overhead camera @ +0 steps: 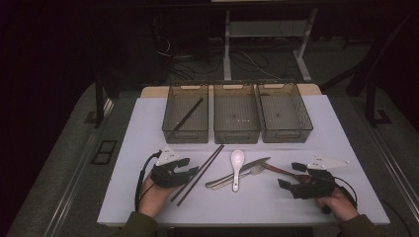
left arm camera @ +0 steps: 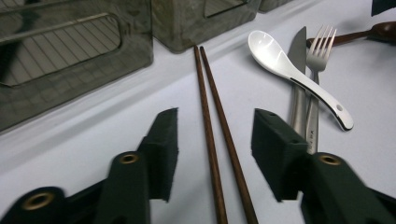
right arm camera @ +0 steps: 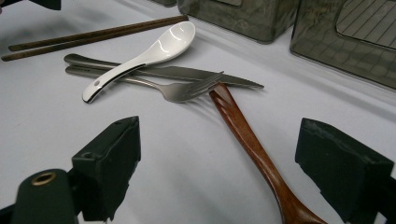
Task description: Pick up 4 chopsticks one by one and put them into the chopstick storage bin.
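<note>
So we've got the chopsticks lying side by side on the white table, running diagonally from just in front of the middle bin down toward our left hand. In the left gripper view they pass right between the two black jaws of the left gripper, with a gap on each side, so the pads aren't pressing on them. The jaws sit at a middling width, straddling both sticks, nothing gripped.

Just beside the chopsticks is the little pile of cutlery: a white spoon lying across a knife and a fork, which lie next to each other. A wooden spoon comes in from the right side, its one end touching the fork's tines, its other end running down between the jaws of the right gripper. Those jaws are wide apart and well clear of the wood on both sides, so nothing's held there either.

Further back we see three grey see-through bins in a row at the far side of the table. The left bin already has a dark stick lying slanted inside. The right bin stands touching the middle one.
</note>
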The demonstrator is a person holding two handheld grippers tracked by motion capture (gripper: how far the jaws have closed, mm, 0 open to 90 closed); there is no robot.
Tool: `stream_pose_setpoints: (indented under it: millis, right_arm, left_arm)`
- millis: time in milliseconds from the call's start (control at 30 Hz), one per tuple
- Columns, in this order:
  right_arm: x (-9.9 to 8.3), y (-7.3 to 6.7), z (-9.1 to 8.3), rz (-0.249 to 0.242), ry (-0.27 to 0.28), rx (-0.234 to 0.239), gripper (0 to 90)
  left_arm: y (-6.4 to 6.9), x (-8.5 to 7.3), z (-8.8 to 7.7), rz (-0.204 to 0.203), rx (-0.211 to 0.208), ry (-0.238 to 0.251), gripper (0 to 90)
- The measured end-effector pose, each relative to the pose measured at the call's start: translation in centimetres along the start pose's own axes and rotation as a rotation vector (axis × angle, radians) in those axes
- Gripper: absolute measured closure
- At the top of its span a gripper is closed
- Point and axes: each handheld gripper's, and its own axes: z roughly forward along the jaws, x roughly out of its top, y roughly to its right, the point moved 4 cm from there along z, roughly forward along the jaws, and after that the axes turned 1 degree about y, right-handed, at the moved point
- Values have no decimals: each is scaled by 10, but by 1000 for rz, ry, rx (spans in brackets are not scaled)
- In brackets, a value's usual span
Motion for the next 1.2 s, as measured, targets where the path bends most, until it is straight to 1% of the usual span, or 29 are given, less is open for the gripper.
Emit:
stream_pose_setpoints:
  millis: [67,200,267,400,467,633,733,900,933,967,1100,1200]
  right_arm:
    - [0,0,0,1,0,0,139]
    - [0,0,0,0,-1,0,139]
    - [0,0,0,0,-1,-1,139]
    - [0,0,0,-1,1,-1,139]
    - [0,0,0,0,1,-1,139]
    - [0,0,0,0,0,-1,139]
    - [0,0,1,0,-1,-1,139]
    - [0,0,0,0,1,-3,139]
    - [0,0,0,0,1,-2,139]
    - [0,0,0,-1,1,-1,139]
    - [0,0,0,-1,2,-2,139]
    - [0,0,0,-1,2,-2,139]
  left_arm:
    - [1,0,3,-3,-6,-14,574]
    - [1,-2,8,7,-9,-42,656]
    - [1,-2,9,0,-6,-55,697]
    - [0,-4,14,-16,-13,-69,747]
    - [-1,-5,17,-21,-13,-84,766]
    - [-2,-6,24,-26,-14,-117,783]
    - [-2,-7,27,-27,-19,-128,787]
    - [-3,-8,31,-25,-15,-147,802]
    - [-2,-9,32,-32,-12,-149,802]
    - [-3,-9,32,-25,-15,-149,802]
    - [-2,-9,33,-27,-13,-159,804]
    - [-2,-9,34,-7,-11,-166,809]
